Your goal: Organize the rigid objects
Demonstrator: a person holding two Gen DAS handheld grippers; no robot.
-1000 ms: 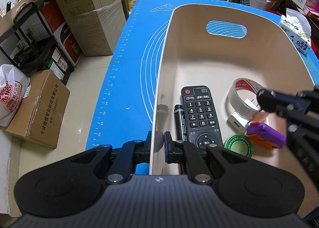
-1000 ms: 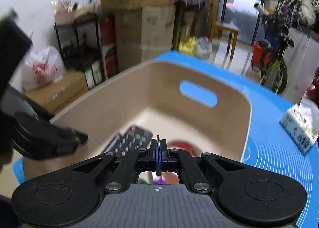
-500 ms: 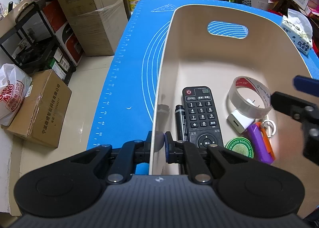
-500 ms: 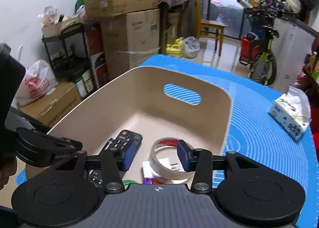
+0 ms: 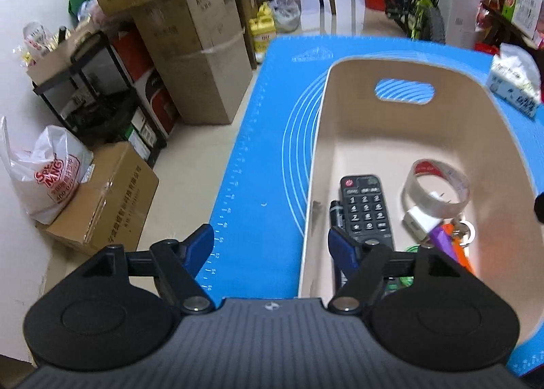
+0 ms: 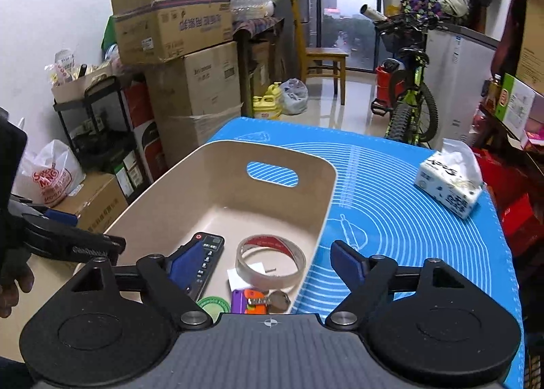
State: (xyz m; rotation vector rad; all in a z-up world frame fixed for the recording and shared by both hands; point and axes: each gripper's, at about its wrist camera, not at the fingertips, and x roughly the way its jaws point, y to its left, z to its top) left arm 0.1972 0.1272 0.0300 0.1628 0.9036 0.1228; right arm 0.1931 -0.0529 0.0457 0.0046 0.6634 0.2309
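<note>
A beige bin (image 5: 343, 66) (image 6: 326, 192) stands on the blue mat (image 5: 265, 137) (image 6: 401, 205). In it lie a black remote (image 5: 365, 209) (image 6: 207, 263), a black marker (image 5: 336, 210), a tape roll (image 5: 437, 190) (image 6: 270, 261), a white charger (image 5: 416, 222), a purple and orange key holder (image 5: 448, 246) (image 6: 250, 300) and a green tin (image 6: 212, 305). My left gripper (image 5: 271, 246) is open, its jaws on either side of the bin's near left wall, holding nothing. My right gripper (image 6: 265, 263) is open and empty above the bin's near right side.
A tissue pack (image 6: 450, 185) (image 5: 515, 83) lies on the mat at the far right. Stacked cardboard boxes (image 6: 190, 83), a black shelf (image 5: 95, 90) and a white bag (image 5: 44, 171) stand on the floor to the left. A bicycle (image 6: 409, 96) and a chair (image 6: 323, 59) stand beyond the table.
My left gripper has let go of the bin's wall, opened, and pulled up and back. My right gripper opened wide after dropping the key holder into the bin, and drew back.
</note>
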